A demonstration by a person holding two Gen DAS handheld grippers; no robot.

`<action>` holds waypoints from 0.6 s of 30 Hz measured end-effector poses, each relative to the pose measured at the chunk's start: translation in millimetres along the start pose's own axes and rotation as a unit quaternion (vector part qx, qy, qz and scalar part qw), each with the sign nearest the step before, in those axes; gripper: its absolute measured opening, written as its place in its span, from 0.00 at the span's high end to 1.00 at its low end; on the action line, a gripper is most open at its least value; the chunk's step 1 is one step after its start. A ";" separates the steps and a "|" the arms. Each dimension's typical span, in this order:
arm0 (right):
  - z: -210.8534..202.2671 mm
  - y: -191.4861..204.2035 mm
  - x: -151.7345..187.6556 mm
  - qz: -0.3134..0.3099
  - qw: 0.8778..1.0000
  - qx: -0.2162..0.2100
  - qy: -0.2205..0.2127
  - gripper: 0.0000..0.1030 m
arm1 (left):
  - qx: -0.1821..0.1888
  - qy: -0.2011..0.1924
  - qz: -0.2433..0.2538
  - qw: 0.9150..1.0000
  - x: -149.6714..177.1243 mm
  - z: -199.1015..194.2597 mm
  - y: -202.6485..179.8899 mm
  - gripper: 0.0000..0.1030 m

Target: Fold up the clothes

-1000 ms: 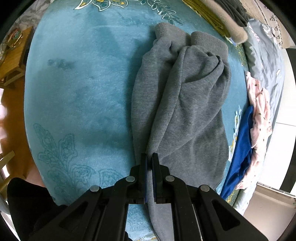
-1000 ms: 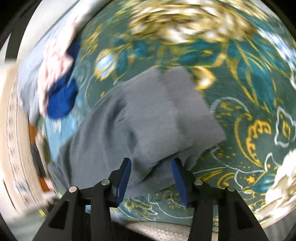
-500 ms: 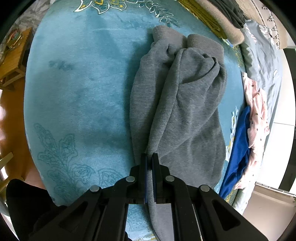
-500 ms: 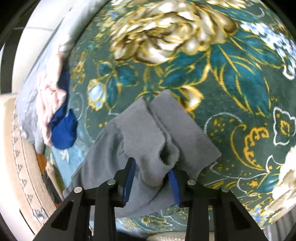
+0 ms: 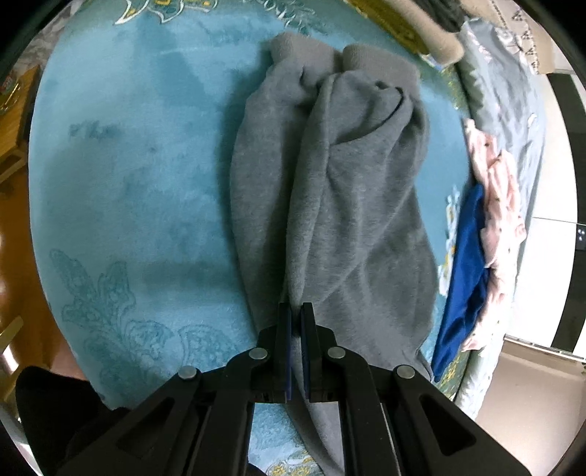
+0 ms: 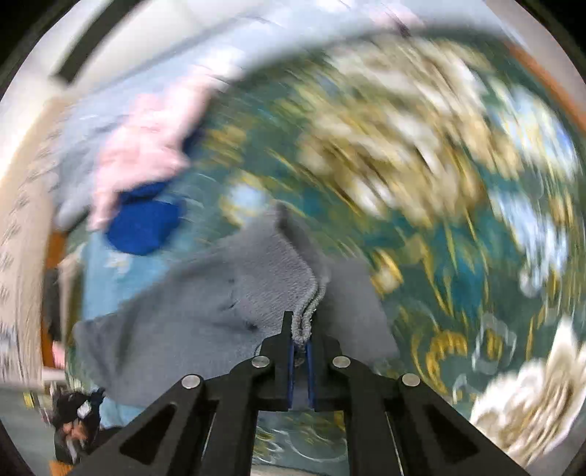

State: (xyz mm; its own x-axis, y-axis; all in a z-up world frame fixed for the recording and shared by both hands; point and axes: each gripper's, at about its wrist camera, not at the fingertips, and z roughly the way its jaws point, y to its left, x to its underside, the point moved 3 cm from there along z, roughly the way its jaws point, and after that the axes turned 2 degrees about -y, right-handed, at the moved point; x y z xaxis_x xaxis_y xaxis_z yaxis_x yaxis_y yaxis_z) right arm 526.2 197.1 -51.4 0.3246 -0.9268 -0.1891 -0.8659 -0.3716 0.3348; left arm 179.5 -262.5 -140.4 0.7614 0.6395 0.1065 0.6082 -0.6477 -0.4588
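Grey sweatpants [image 5: 340,190] lie lengthwise on a teal floral blanket [image 5: 128,175], legs doubled over each other, ribbed cuffs [image 5: 381,60] at the far end. My left gripper [image 5: 296,309] is shut on a fold of the grey cloth at the near end. In the blurred right wrist view the same sweatpants [image 6: 227,293] are pulled up off the blanket [image 6: 457,238]. My right gripper [image 6: 301,329] is shut on the two stacked ribbed cuffs, whose edges stick up between the pads.
A blue garment [image 5: 465,278] and a pink one [image 5: 498,205] lie at the bed's right edge, on grey bedding [image 5: 512,110]. Folded beige and dark clothes [image 5: 436,33] sit at the far side. Wooden furniture [image 5: 14,121] stands left of the bed.
The right gripper closed from open onto the ribbed cuffs and lifted them; its view is now smeared by motion. The left gripper stayed shut on the cloth while the sweatpants shifted slightly.
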 end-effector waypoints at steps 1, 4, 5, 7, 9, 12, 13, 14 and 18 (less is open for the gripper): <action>13.2 -13.6 3.4 0.028 0.999 0.006 0.016 0.95 | -0.002 0.001 0.002 1.000 -0.5 -1.4 -0.7 0.96; 36.7 -37.6 10.3 0.076 0.996 0.014 0.045 0.95 | -0.004 -0.003 0.000 1.000 0.3 -0.2 -1.9 0.96; 32.6 -36.1 10.9 0.067 0.997 0.014 0.042 0.95 | -0.006 -0.006 -0.004 1.000 0.6 -1.3 -0.3 0.96; 26.8 -33.6 11.0 0.053 0.998 0.013 0.038 0.95 | -0.010 -0.010 -0.005 1.000 1.9 2.1 -2.1 0.96; 26.1 -34.4 10.8 0.049 0.998 0.014 0.039 0.95 | -0.019 -0.018 0.012 1.000 3.6 0.8 -8.2 0.97; 29.6 -41.4 18.3 0.057 0.997 0.019 0.047 0.95 | -0.026 -0.028 0.032 0.999 5.5 -1.8 -14.1 0.98; 30.4 -43.5 20.5 0.058 0.997 0.021 0.049 0.95 | -0.026 -0.027 0.034 0.999 5.5 -1.0 -14.9 0.99; 30.2 -45.1 21.8 0.058 0.997 0.024 0.049 0.95 | -0.027 -0.024 0.033 0.999 4.6 -1.3 -14.1 0.99; 31.4 -45.4 19.8 0.050 0.997 0.031 0.048 0.95 | -0.033 -0.002 0.023 0.999 3.9 1.9 -9.2 0.99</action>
State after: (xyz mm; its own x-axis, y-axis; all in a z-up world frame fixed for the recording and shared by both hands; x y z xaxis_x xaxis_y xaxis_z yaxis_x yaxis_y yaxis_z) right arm 560.0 197.4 -99.3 0.2680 -0.9611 -0.0673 -0.9167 -0.2759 0.2892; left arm 176.4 -253.2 -137.4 0.7887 0.6090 0.0836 0.5856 -0.7031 -0.4035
